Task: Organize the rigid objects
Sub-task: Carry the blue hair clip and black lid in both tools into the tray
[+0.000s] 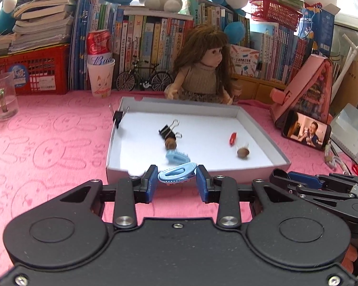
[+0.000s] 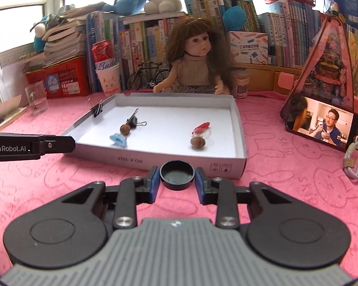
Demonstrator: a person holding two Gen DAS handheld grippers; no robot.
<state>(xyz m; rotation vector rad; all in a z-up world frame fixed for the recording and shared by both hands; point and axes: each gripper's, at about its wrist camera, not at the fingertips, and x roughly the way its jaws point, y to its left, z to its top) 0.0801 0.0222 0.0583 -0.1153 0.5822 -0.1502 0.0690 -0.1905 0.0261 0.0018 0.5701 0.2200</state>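
Nearest in the left wrist view, the left gripper (image 1: pixel 177 178) pinches a light-blue plastic clip (image 1: pixel 176 174) crosswise between its blue pads, at the near rim of the white cardboard tray (image 1: pixel 262 128); the hold suits carrying the clip over the rim. In the right wrist view, the right gripper (image 2: pixel 177 177) clamps a round black cap (image 2: pixel 177 175), hollow side up, in front of the tray's near wall, probably for the same reason.

Inside the tray lie 1 more blue clip (image 1: pixel 177 156), 1 loose black binder clip (image 1: pixel 169 131), 2 brown wooden beads (image 1: pixel 243 153) and a red clip (image 1: pixel 232 139), scattered rather than grouped. A 2nd binder clip (image 1: pixel 118 116) grips the tray's left wall.

Beyond, on the pink bunny-patterned cloth (image 1: pixel 47 143), stand a glass cup (image 1: pixel 3 97), a doll (image 1: pixel 202 71), a model bicycle (image 1: pixel 144 76) and a phone (image 1: pixel 306 132) propped against a pink stand. The tray appears to serve as the collection point; sorting seems partly done.
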